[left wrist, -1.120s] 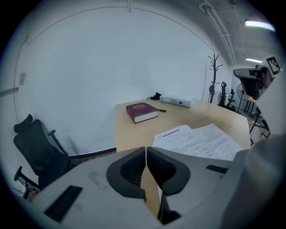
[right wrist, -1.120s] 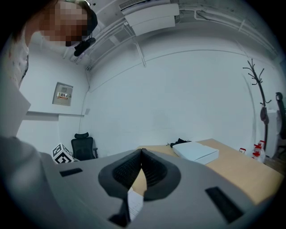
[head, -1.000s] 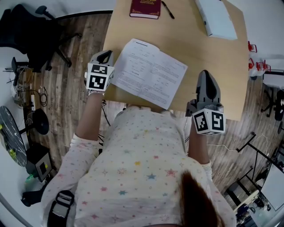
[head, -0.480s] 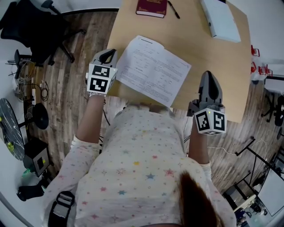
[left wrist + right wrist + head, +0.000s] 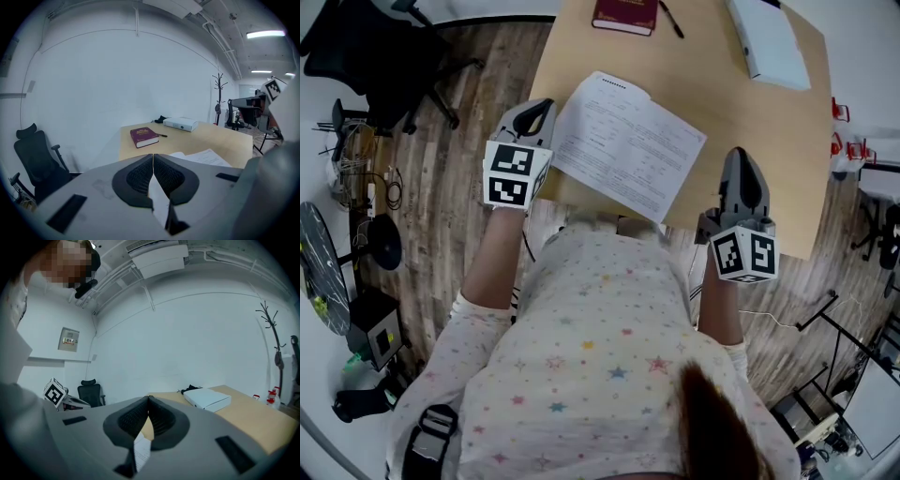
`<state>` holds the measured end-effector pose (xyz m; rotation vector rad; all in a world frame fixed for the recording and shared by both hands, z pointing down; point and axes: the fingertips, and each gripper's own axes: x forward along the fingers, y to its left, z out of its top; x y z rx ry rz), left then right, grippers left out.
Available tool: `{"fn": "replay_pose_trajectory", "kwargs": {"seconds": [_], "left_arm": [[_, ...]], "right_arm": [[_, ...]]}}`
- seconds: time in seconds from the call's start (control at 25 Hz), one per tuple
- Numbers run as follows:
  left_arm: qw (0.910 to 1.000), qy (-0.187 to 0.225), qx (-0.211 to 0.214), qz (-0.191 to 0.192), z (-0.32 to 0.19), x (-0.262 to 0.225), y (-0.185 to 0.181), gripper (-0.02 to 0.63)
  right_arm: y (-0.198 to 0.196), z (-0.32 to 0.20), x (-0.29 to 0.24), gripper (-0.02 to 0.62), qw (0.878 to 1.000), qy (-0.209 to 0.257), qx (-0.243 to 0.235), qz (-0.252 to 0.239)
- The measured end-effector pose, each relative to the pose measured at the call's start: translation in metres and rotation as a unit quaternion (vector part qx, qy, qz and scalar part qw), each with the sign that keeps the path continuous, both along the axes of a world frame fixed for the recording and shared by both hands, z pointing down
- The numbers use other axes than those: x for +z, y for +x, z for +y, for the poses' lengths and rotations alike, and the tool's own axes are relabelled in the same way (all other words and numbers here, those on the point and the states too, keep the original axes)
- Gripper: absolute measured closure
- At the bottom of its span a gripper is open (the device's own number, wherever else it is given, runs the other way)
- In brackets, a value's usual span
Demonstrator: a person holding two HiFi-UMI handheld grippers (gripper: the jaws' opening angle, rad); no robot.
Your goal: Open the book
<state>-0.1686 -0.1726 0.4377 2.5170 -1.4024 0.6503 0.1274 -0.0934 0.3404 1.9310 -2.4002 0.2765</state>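
One dark red book (image 5: 624,16) lies shut and flat at the far edge of the counter (image 5: 750,141), well beyond the single printed sheet (image 5: 628,145) that sits askew near the person's body. One black pen (image 5: 670,19) lies just right of the book, also beyond the sheet, and one long white box (image 5: 771,39) rests beyond the sheet and off to its right. A dark bundle beside the box is too small to identify. There are two grippers, each carrying one marker cube. The left gripper (image 5: 534,117) hovers just beside the sheet's left edge, its jaws pressed together at the tips with nothing between them. The right gripper (image 5: 741,173) hovers to the right of the sheet, apart from it, its jaws likewise closed tip to tip and empty. The person, in a star-patterned top (image 5: 591,356), stands at the sheet's near side. The counter is pale wood with a rounded corner and bare apart from these four things. Beneath it runs a grey-brown plank floor (image 5: 459,159). One black office chair (image 5: 370,52) stands left of the sheet, off the counter. The walls are plain white (image 5: 117,84), and one coat stand (image 5: 219,93) rises far beyond the sheet.
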Motion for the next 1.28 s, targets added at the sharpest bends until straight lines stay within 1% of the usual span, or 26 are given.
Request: {"fn": "replay_pose_trajectory", "kwargs": {"seconds": [0.2, 0.36, 0.52, 0.68, 0.96, 1.12, 1.28], "left_arm": [[0.9995, 0.018, -0.001, 0.026, 0.006, -0.017, 0.008, 0.591], [0.9989, 0.025, 0.003, 0.041, 0.009, -0.028, 0.014, 0.591], [0.9976, 0.044, 0.003, 0.055, 0.010, -0.043, 0.018, 0.592], [0.9951, 0.061, 0.002, 0.078, 0.014, -0.059, 0.020, 0.593], [0.9915, 0.077, -0.002, 0.105, 0.016, -0.083, 0.025, 0.594], [0.9870, 0.093, 0.001, 0.131, 0.018, -0.105, 0.030, 0.594], [0.9830, 0.111, 0.011, 0.146, 0.020, -0.127, 0.039, 0.594]], "right_arm": [[-0.002, 0.001, -0.003, 0.595, 1.000, 0.004, -0.002, 0.001], [-0.004, 0.002, -0.004, 0.594, 1.000, 0.007, -0.006, 0.000], [-0.005, 0.001, -0.006, 0.595, 1.000, 0.011, -0.011, 0.000], [-0.011, 0.002, -0.005, 0.594, 1.000, 0.009, -0.020, 0.000], [-0.015, 0.001, -0.010, 0.595, 0.999, 0.018, -0.030, 0.001], [-0.015, -0.002, -0.019, 0.595, 0.999, 0.026, -0.032, 0.003], [-0.015, -0.004, -0.030, 0.594, 0.999, 0.040, -0.037, 0.002]]}}
